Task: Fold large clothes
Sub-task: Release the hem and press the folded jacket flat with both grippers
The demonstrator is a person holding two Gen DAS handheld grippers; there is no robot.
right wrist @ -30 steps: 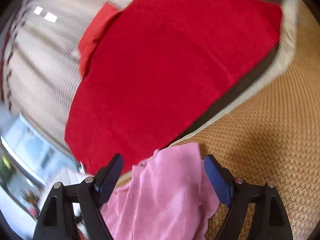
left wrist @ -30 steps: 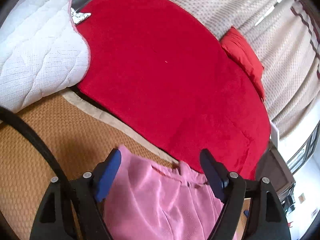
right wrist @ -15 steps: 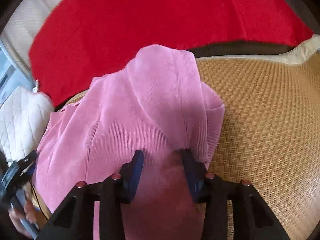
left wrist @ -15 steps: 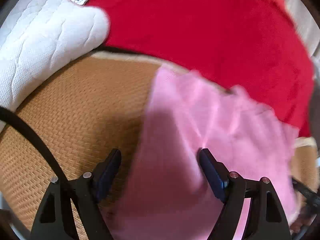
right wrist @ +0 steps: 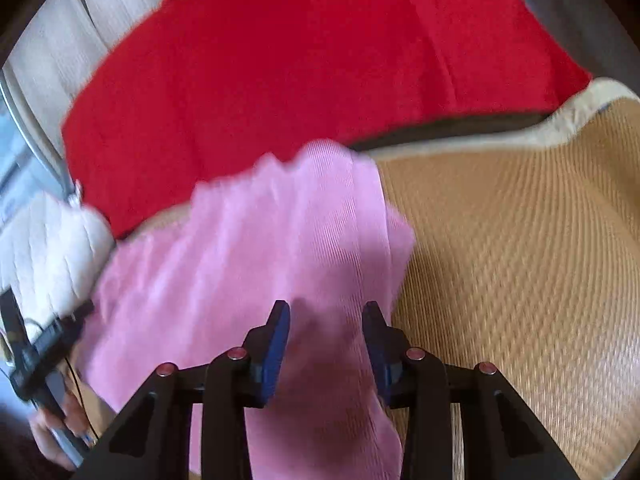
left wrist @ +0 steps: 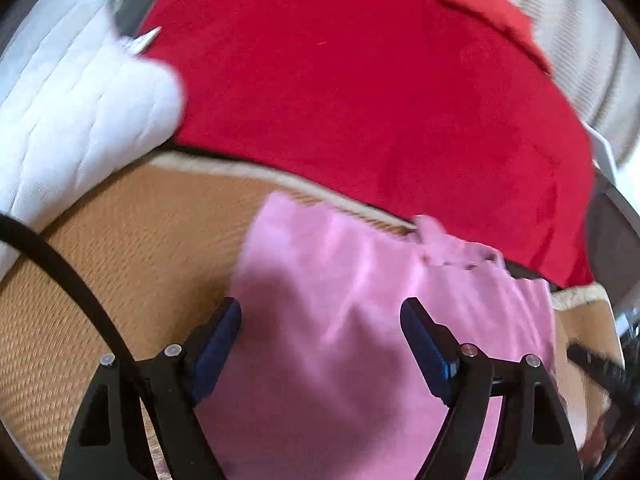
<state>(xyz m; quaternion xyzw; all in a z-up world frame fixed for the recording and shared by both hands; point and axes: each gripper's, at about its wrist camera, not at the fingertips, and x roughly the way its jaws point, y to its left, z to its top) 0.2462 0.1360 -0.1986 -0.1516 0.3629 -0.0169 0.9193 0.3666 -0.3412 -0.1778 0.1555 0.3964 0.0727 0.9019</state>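
Observation:
A pink ribbed garment (left wrist: 360,292) lies bunched on the woven tan mat (left wrist: 132,248), its far edge near the red blanket. My left gripper (left wrist: 320,340) is wide open, its jaws on either side of the garment's near left part. In the right wrist view the same pink garment (right wrist: 256,248) spreads left of centre on the mat (right wrist: 520,260). My right gripper (right wrist: 326,336) has its jaws partly closed with a fold of pink cloth between them; I cannot see whether the pads press on it.
A red blanket (left wrist: 380,92) covers the bed beyond the mat, also in the right wrist view (right wrist: 304,60). A white quilted cover (left wrist: 76,120) lies at the left. Beige curtains (left wrist: 592,40) hang behind. The other gripper and hand (right wrist: 44,360) show at the lower left.
Both grippers dropped from above down to the pink garment on the mat. The right jaws narrowed from wide open to partly closed around a fold. The left jaws stayed open.

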